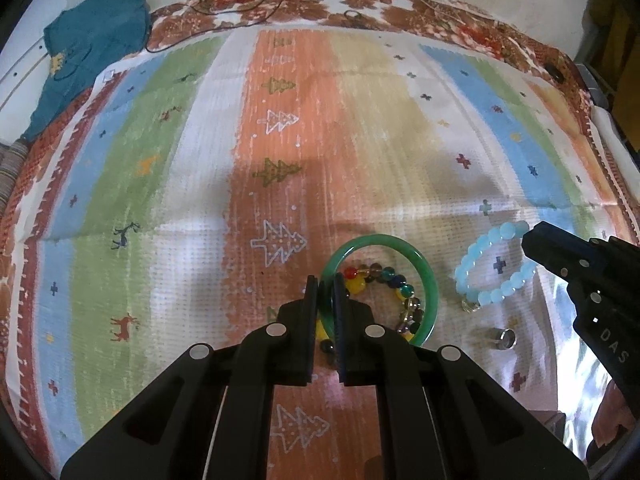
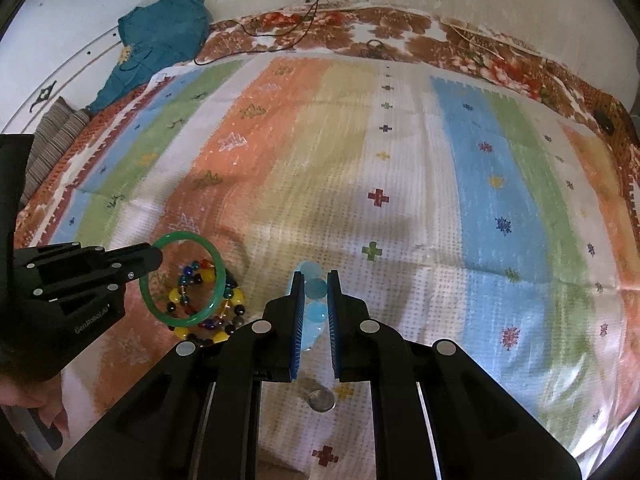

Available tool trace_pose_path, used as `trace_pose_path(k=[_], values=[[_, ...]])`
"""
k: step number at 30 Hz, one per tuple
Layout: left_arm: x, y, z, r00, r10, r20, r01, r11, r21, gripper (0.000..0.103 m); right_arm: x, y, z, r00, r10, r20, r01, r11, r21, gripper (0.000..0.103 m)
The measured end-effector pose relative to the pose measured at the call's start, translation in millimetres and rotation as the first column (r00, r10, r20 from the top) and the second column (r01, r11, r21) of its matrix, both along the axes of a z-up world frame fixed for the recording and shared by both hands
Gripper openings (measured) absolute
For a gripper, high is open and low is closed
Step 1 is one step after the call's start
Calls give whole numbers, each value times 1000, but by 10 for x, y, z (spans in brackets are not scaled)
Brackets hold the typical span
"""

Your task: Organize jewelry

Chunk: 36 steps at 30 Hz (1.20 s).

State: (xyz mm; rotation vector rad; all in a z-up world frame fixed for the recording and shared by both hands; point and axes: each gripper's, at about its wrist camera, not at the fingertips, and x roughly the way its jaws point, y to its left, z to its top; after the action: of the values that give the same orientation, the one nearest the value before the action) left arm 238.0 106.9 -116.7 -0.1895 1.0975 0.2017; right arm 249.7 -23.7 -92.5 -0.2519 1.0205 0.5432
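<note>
Green bangle (image 1: 420, 264) sat pinched in the left hand-held gripper (image 1: 326, 286), pale blue bead bracelet (image 1: 486, 264) clamped in the right hand-held gripper (image 2: 314, 280), both just above the striped cloth (image 1: 200, 160), likely for sorting apart.

a glossy green bangle (image 1: 416, 268) hangs tilted, its rim clamped upright. under it a multicoloured bead bracelet (image 1: 394, 280) lies coiled on the striped cloth. a pale blue bead bracelet (image 1: 472, 264) is pinched nearby, a small silver ring (image 1: 505, 338) below.
</note>
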Motion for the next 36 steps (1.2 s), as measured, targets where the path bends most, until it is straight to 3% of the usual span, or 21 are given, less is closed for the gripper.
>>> trace_pose_path(k=[8,18,26,36], values=[[-124,-25,127,1000,-1,17,1,1000,11,7,-146,-52,88,1000,-2,30,3,1000,-24,12],[-307,-170,389,998,-14,69,12,1000,25,7,-361,-180,342,998,-17,54,16,1000,25,12],[-454,-270,548,995,-20,102,21,1000,-15,7,-538,-223,589,995,-15,95,10,998,58,12],[-683,-348,720,990,-41,138,41,999,2,7,-749,-292,689,993,-12,117,3,997,78,12]])
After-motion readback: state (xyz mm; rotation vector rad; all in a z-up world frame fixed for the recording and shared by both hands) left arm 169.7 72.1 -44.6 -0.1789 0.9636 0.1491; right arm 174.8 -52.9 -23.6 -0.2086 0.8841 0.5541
